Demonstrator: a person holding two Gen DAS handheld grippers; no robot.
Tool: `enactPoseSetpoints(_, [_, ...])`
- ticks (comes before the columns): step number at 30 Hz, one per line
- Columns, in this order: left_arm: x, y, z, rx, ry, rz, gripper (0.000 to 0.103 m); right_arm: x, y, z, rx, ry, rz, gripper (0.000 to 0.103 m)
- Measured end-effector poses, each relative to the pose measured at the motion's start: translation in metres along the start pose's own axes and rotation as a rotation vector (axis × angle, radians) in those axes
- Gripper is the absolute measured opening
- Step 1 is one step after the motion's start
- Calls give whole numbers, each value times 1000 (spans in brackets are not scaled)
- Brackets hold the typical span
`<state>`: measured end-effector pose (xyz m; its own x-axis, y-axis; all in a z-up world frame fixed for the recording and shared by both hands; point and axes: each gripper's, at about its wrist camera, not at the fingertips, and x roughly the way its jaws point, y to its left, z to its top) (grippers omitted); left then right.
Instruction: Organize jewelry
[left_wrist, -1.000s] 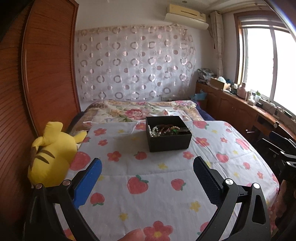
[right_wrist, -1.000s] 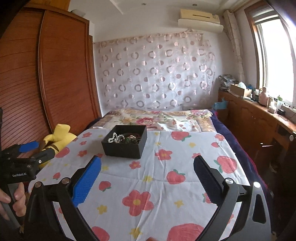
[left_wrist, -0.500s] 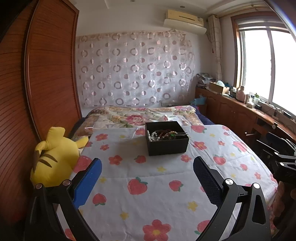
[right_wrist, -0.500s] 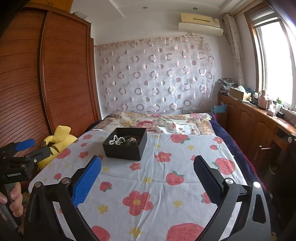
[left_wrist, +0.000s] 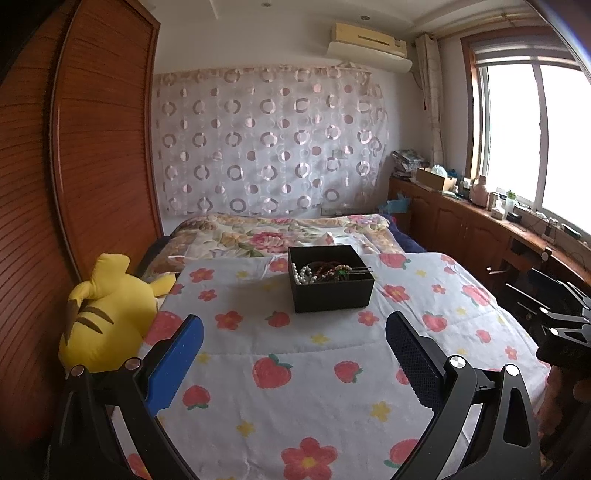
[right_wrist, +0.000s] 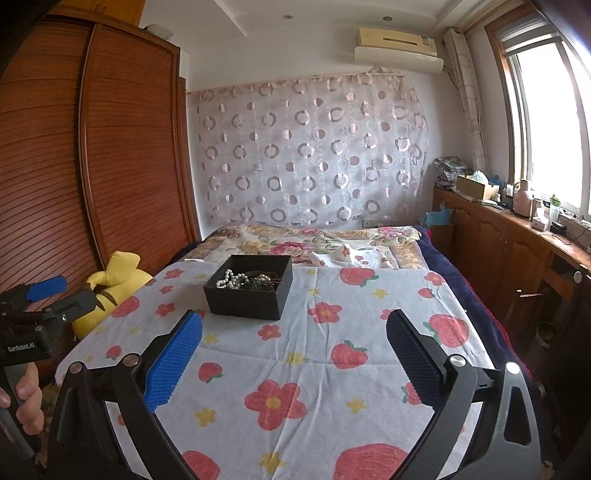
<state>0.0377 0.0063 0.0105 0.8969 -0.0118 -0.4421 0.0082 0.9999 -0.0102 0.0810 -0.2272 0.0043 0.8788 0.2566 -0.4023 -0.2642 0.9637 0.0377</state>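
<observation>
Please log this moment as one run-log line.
left hand-held gripper: open, empty | right hand-held gripper: open, empty | black box: on bedspread, holds pearl beads | stage: approach, nothing grasped

My left wrist camera looks forward between its own spread jaws, down the length of the bed (left_wrist: 314, 354) toward the curtained wall (left_wrist: 266, 140), with the black box (left_wrist: 330, 283) well ahead and slightly right of centre. My right wrist camera faces the same way from further right, so the black box (right_wrist: 251, 291) sits left of centre. Both views share the bed, box, wardrobe, window and yellow plush toy (left_wrist: 107, 314).
</observation>
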Motion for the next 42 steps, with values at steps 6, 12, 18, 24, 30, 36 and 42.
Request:
enactPoseSetpoints(6, [-3, -1, 4, 1, -7, 2, 95, 0, 0, 0, 0, 0, 1, 101])
enactPoseSetpoints(12, [-4, -1, 4, 2, -9, 2, 95, 0, 0, 0, 1, -2, 1, 101])
enactPoseSetpoints(18, [-7, 0, 9, 0, -20, 1, 95, 0, 0, -1, 1, -2, 0, 101])
enactPoseSetpoints(24, [-7, 0, 10, 1, -20, 0, 95, 0, 0, -1, 4, -2, 2, 101])
enactPoseSetpoints(30, [-7, 0, 9, 3, -20, 1, 95, 0, 0, -1, 1, -6, -2, 101])
enactPoseSetpoints(36, [-7, 0, 8, 1, -19, 0, 95, 0, 2, -1, 3, -8, -2, 101])
enactPoseSetpoints(42, [-7, 0, 8, 2, -20, 0, 95, -1, 2, -1, 3, -8, -2, 101])
